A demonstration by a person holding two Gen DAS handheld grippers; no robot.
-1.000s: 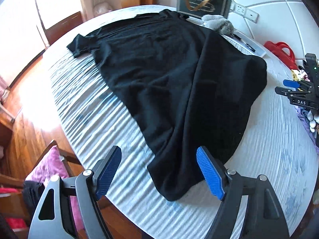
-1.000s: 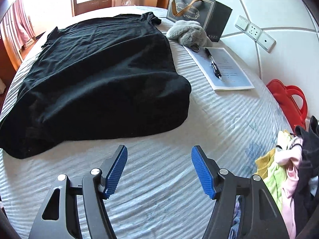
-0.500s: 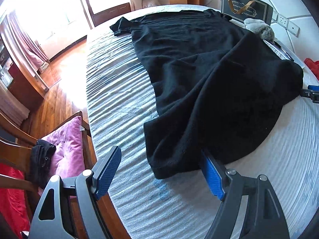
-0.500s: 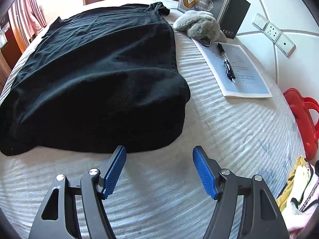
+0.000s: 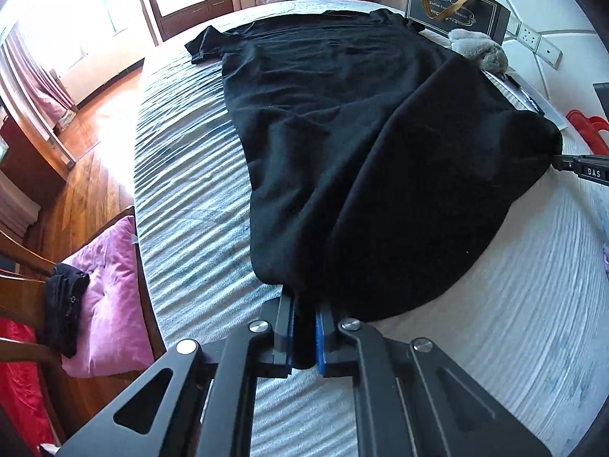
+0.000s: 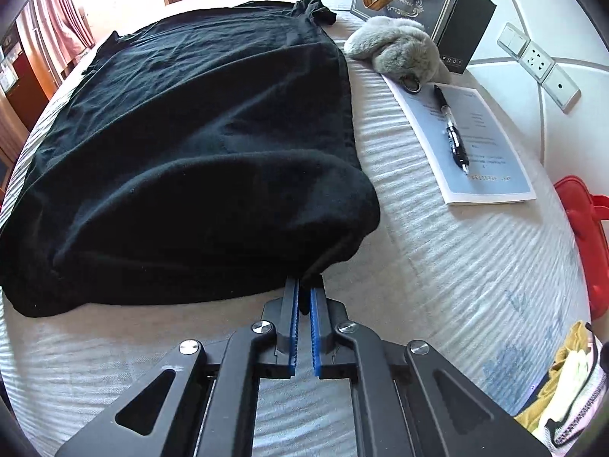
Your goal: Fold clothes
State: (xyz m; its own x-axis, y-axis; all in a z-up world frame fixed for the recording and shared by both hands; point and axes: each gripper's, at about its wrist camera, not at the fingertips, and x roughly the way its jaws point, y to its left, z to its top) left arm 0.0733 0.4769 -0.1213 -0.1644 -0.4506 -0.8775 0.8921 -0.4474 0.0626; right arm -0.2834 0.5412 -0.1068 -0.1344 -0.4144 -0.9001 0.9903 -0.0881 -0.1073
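Blue ribbed pads are pressed almost together on my left gripper [image 5: 303,333], with a bunch of black cloth squeezed between them: that is the near hem corner of the black garment [image 5: 361,144], which I hold where it reaches the near side of the bed [image 5: 190,198]. My right gripper [image 6: 303,297] is closed down the same way, its pads narrowly apart with a small tuft of the garment's other near corner pinched at their tips. In the left view that second gripper shows as a dark bar at the far right, touching the garment's right corner.

The garment lies spread over the pale ribbed bed cover, its near part humped up and loose, its far part flatter, with short sleeves at the far end. On my left, beside the bed, a pink cushion [image 5: 102,289] sits on a wooden chair with a dark bundle lying on it.

On my right, past the garment's edge, a printed paper [image 6: 472,144] lies on the bed with a pen [image 6: 453,133] on top of it. Just beyond, a grey furry thing [image 6: 396,49] rests against a black gift bag [image 6: 422,3] with gold ribbon handles. A red bag [image 6: 586,236] sits at the right edge, and a heap of mixed clothes [image 6: 567,388] fills the near right corner.
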